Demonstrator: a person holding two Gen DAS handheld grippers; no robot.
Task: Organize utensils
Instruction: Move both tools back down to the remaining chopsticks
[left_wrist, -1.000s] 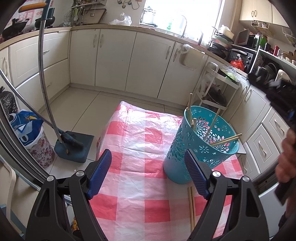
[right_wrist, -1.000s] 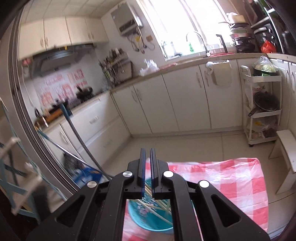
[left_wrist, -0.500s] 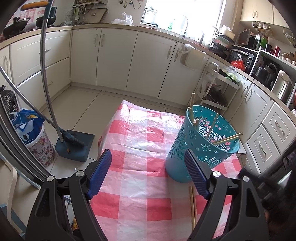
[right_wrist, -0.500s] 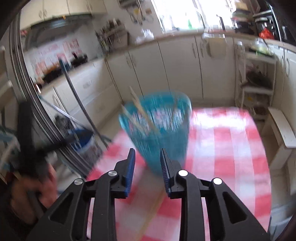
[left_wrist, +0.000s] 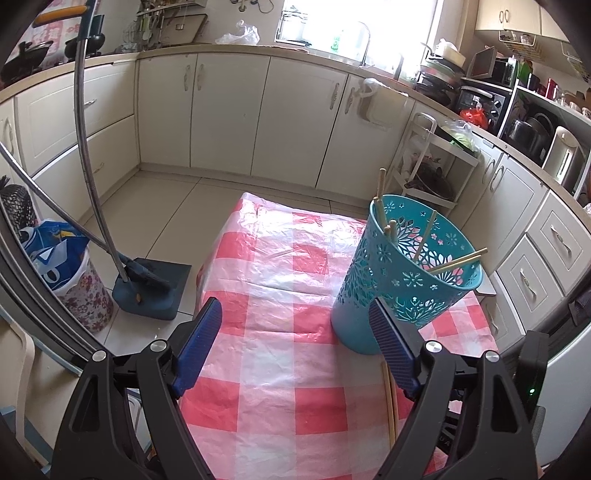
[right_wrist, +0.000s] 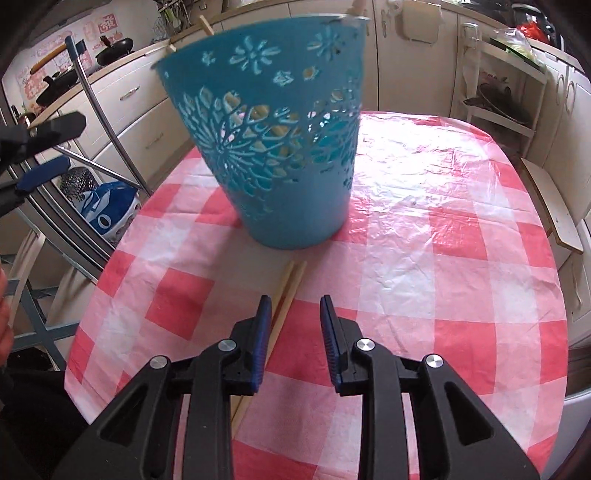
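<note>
A teal cut-out basket (left_wrist: 391, 280) stands on the red-and-white checked tablecloth (left_wrist: 280, 266), with several wooden chopsticks (left_wrist: 458, 261) leaning inside it. A loose pair of chopsticks (right_wrist: 288, 291) lies on the cloth in front of the basket (right_wrist: 280, 147). My right gripper (right_wrist: 295, 301) hovers low over the cloth, jaws partly open with nothing between them. The loose pair runs just under its left finger. My left gripper (left_wrist: 294, 306) stands wide open and empty, left of the basket, with the same pair (left_wrist: 389, 402) by its right finger.
A dustpan and broom (left_wrist: 147, 291) and a floral bin (left_wrist: 74, 280) stand on the floor left of the table. White cabinets line the walls. A wire rack (left_wrist: 436, 166) and a low wooden stool (right_wrist: 554, 206) stand on the right.
My right gripper has dropped from above the basket to the cloth in front of it, and its jaws went from shut to partly open. The left gripper stayed still.
</note>
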